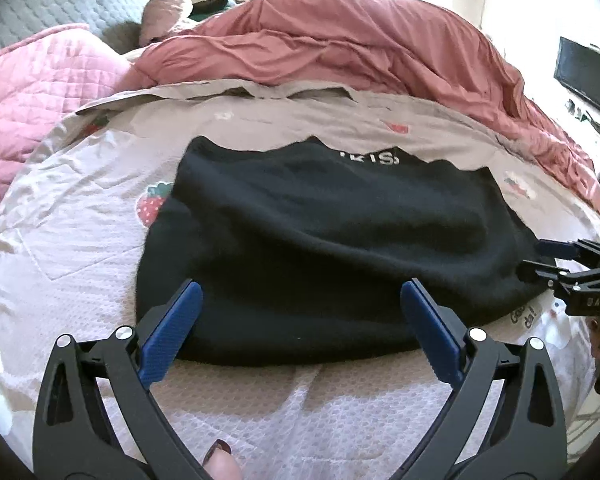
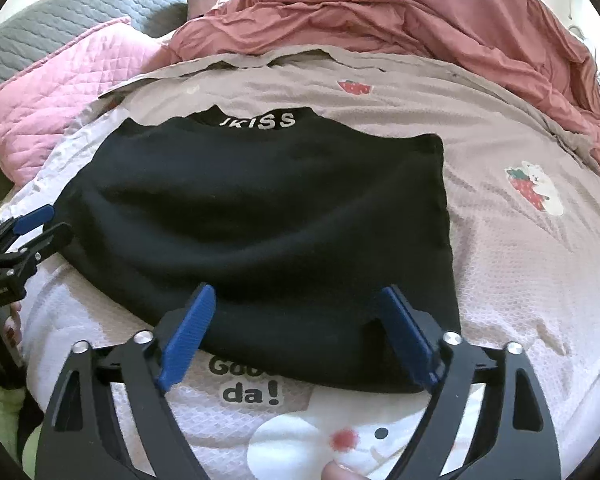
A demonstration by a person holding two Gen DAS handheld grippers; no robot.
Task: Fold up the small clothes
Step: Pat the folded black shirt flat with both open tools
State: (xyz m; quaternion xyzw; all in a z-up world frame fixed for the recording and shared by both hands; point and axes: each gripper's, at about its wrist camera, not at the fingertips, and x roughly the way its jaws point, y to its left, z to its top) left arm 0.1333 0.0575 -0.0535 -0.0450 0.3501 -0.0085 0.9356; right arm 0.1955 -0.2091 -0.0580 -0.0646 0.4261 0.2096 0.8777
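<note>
A black garment (image 1: pixel 320 240) with white letters at its far collar lies flat on the bed, sides folded in; it also shows in the right wrist view (image 2: pixel 260 220). My left gripper (image 1: pixel 302 292) is open, its blue pads over the garment's near-left hem. My right gripper (image 2: pixel 296 296) is open over the near-right hem. Each gripper shows in the other's view: the right one (image 1: pixel 540 258) at the garment's right edge, the left one (image 2: pixel 56 224) at its left edge. Neither holds cloth.
The bed cover (image 1: pixel 60 240) is beige and white with strawberry prints (image 2: pixel 530 190). A rumpled red duvet (image 1: pixel 360 40) lies behind, a pink quilted pillow (image 1: pixel 32 92) at the left. A dark screen (image 1: pixel 586 76) sits at the far right.
</note>
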